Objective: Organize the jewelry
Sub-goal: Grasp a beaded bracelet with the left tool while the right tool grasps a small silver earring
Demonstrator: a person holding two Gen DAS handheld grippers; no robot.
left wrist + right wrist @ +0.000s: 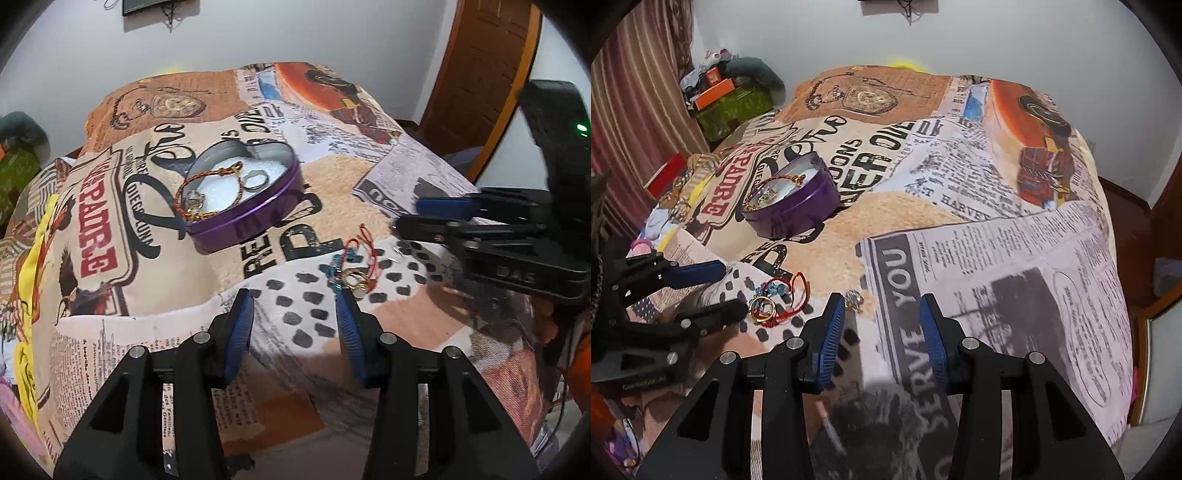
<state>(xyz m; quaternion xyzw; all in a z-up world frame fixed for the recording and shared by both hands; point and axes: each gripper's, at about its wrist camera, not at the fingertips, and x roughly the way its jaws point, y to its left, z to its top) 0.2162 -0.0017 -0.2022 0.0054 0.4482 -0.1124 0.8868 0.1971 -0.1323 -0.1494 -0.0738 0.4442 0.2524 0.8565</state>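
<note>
A purple heart-shaped tin sits open on the printed blanket and holds a gold-and-red bracelet, a silver ring and a sparkly piece. A loose pile of jewelry lies nearer me: a red cord bracelet, blue beads and a gold ring. A small crystal piece lies just ahead of my right gripper's left finger. My left gripper is open and empty, just left of the pile. My right gripper is open and empty.
The blanket covers a raised bed-like surface that drops off at the near and right edges. A wooden door stands at the right. Striped curtains and cluttered boxes stand at the left.
</note>
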